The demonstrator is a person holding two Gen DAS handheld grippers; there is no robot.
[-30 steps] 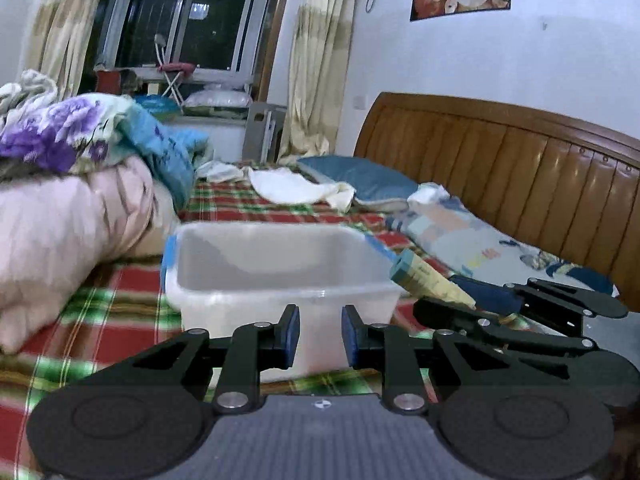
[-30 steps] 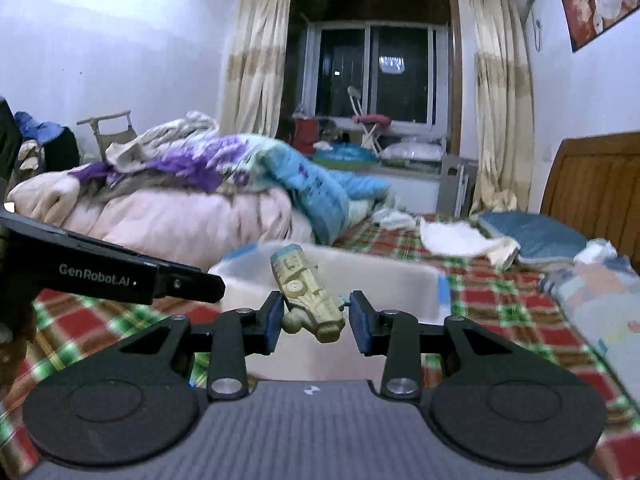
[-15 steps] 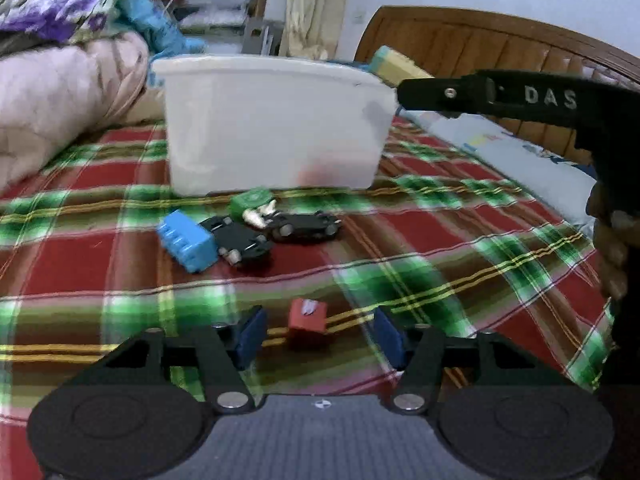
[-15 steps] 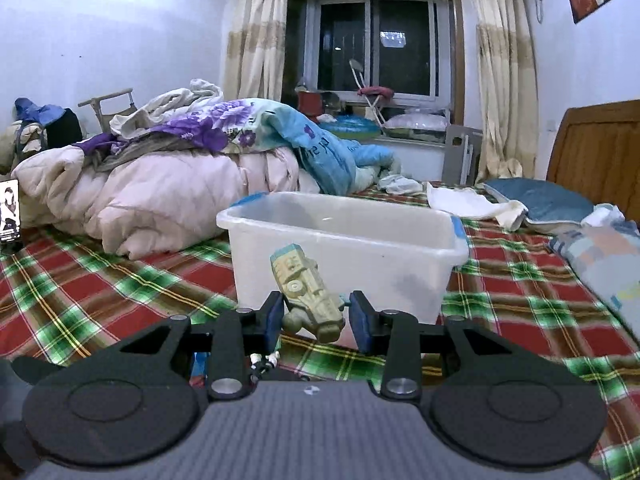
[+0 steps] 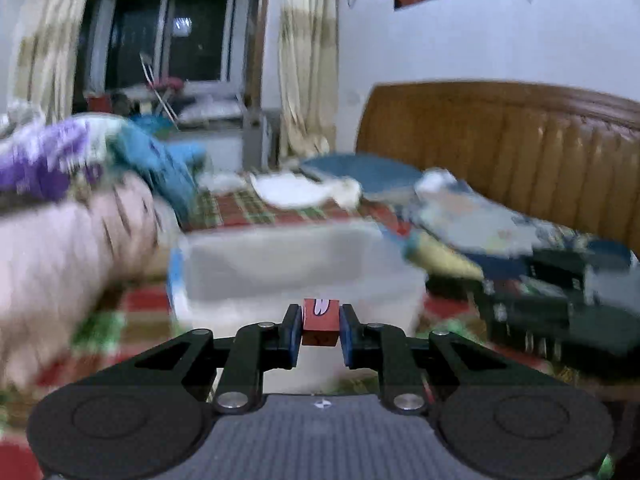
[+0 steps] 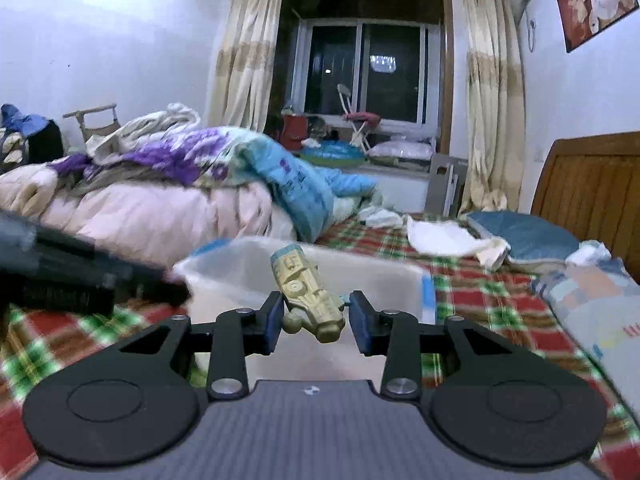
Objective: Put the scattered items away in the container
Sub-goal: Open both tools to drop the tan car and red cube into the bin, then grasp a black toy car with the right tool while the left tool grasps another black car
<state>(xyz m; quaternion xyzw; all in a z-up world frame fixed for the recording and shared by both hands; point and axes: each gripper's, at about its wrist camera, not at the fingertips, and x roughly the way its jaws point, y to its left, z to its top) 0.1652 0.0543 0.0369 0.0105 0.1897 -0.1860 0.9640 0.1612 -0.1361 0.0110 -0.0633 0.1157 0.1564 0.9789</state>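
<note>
We carry a red block (image 5: 320,321) pinched between the pads of our left gripper (image 5: 320,330), lifted clear of the bed (image 6: 472,292) and held just short of the near wall of the white bin (image 5: 296,264), so it can go over the rim and drop in. Our right gripper (image 6: 316,318) grips a tan toy truck (image 6: 308,296) across its body, nose tilted up and away, poised over the bin's near edge for the same reason; in the left view that truck shows at the bin's right corner. The bin stands on the plaid bedcover, with a heap of quilts (image 6: 132,208) beside it and the headboard (image 5: 500,152) beyond.

A half second earlier the left gripper hung low over the cover with its jaws spread around the block, still on the bed, near a blue block and small toy cars in front of the bin. Now the jaws have closed on it and the view has swung up, blurred. The right gripper's hold on the truck matches the earlier frames; it now looks down on the bin's rim from higher.
</note>
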